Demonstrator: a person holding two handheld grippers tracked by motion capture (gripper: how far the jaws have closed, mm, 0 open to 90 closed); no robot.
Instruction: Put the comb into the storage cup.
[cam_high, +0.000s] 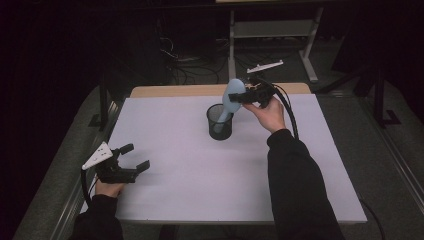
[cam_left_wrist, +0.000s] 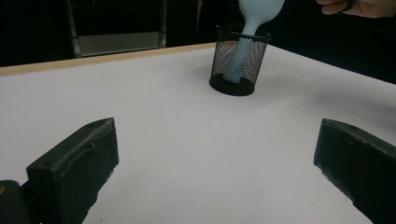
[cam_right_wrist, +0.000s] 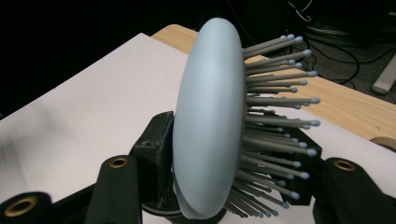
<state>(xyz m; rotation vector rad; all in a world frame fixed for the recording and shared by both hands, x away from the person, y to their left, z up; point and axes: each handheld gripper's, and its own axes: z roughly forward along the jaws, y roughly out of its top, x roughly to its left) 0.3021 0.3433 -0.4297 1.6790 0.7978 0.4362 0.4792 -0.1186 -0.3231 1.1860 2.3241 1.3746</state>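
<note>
Pale blue hairbrush (cam_high: 231, 98) stands handle-down in the black mesh cup (cam_high: 220, 123), its handle inside the mesh and its head leaning out above the rim toward the right gripper (cam_high: 243, 96). In the right gripper view the brush head (cam_right_wrist: 210, 126) sits between the two jaws, smooth back against one pad (cam_right_wrist: 156, 144), bristles against the other; whether the pads press or merely bracket it I cannot tell. The placing looks nearly done: the handle is already down in the cup. What is left, by my reading, is to part the jaws fully, let the brush settle against the rim, and draw the right hand (cam_high: 270, 114) away from the cup without tipping it. The cup stands upright on the white table (cam_high: 165, 165), toward the far side of the white sheet. The left gripper (cam_high: 136, 156) hovers well apart from the cup, at the near left edge, jaws spread wide with nothing between them, the cup (cam_left_wrist: 238, 59) straight ahead in its own view.
</note>
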